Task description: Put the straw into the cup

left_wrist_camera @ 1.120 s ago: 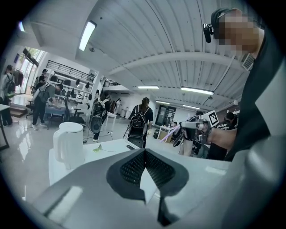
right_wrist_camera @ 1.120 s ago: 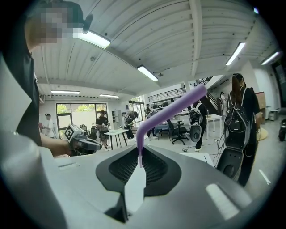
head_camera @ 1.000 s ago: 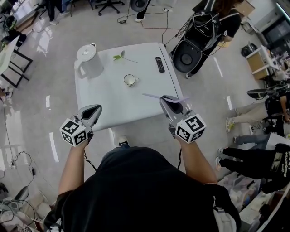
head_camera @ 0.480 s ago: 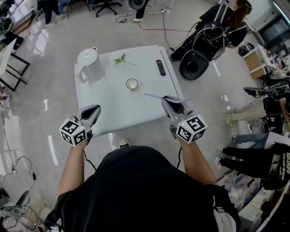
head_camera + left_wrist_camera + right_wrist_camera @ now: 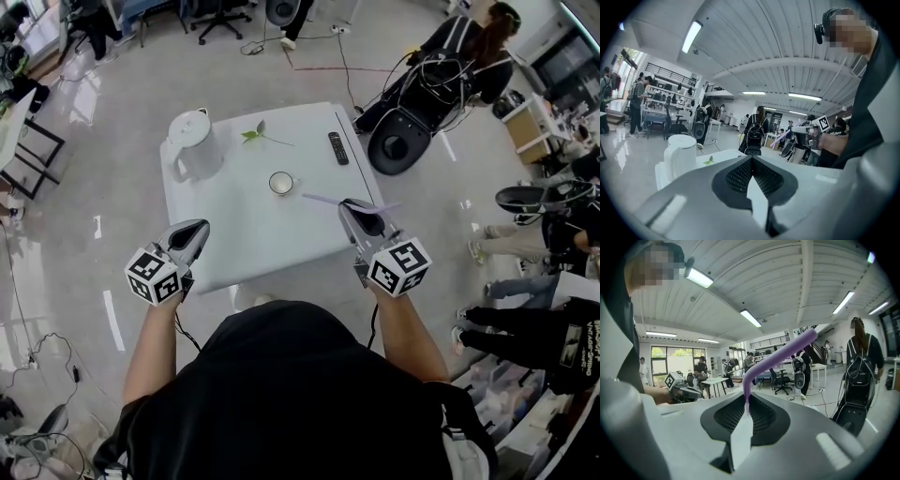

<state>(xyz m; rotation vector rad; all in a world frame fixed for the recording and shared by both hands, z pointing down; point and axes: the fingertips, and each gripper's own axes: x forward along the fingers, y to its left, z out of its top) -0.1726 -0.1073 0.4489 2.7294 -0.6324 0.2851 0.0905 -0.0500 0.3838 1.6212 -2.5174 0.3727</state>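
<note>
A small white cup (image 5: 280, 183) stands near the middle of the white table (image 5: 234, 225). My right gripper (image 5: 355, 207) hovers over the table's near right corner, shut on a purple bent straw (image 5: 323, 200) that sticks out sideways to both sides of the jaws. In the right gripper view the purple straw (image 5: 774, 361) rises from the closed jaws up to the right. My left gripper (image 5: 195, 230) hangs over the table's near left edge, shut with nothing between its jaws.
A white kettle (image 5: 191, 145) stands at the table's far left. A green leaf sprig (image 5: 257, 135) and a black remote (image 5: 337, 148) lie at the far side. A black round object (image 5: 401, 145) and people are on the floor to the right.
The view has shifted slightly, so the table and cup sit a bit lower and to the right. Both grippers keep their pose, and the straw stays clamped.
</note>
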